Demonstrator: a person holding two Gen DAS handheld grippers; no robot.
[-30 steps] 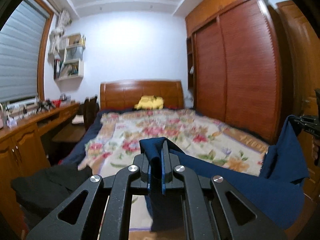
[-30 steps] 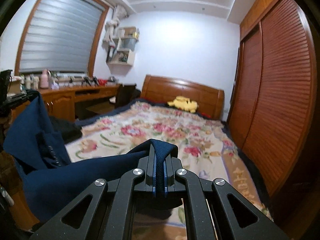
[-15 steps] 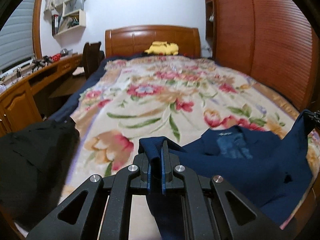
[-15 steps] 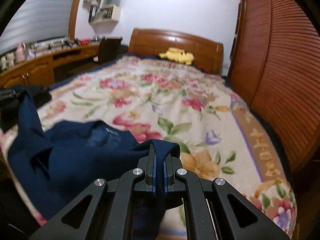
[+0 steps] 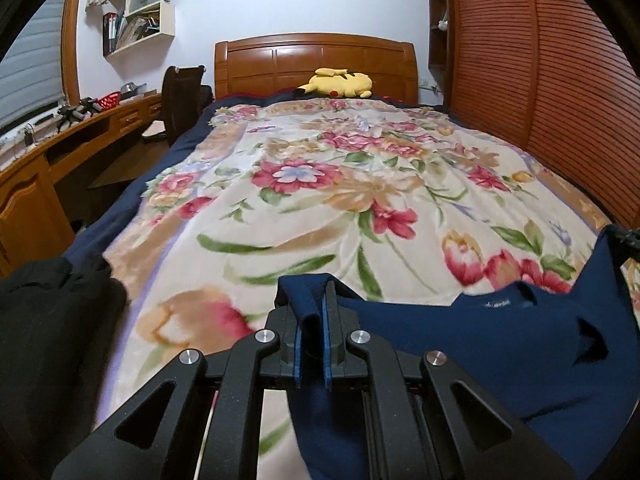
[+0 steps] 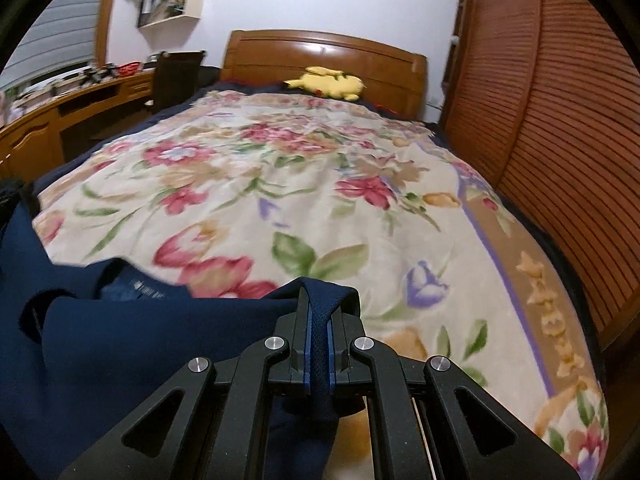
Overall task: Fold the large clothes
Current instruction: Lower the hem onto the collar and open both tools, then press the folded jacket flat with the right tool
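A large navy blue garment (image 5: pixel 500 352) lies stretched across the near end of the floral bedspread (image 5: pixel 340 184), collar label facing up. My left gripper (image 5: pixel 311 320) is shut on its left corner. My right gripper (image 6: pixel 318 320) is shut on its other corner, and the garment (image 6: pixel 132 328) spreads out to its left. In the left wrist view the right gripper shows only at the far right edge (image 5: pixel 628 236), holding the cloth up there.
A black garment (image 5: pixel 48 320) lies heaped at the bed's near left corner. A yellow plush toy (image 5: pixel 340 82) rests by the wooden headboard. A desk and chair (image 5: pixel 182 96) stand left of the bed. A slatted wardrobe (image 6: pixel 560 120) runs along the right.
Both grippers have swung down and forward from holding the garment up in the air. The garment now lies lower and flatter on the near end of the bed.
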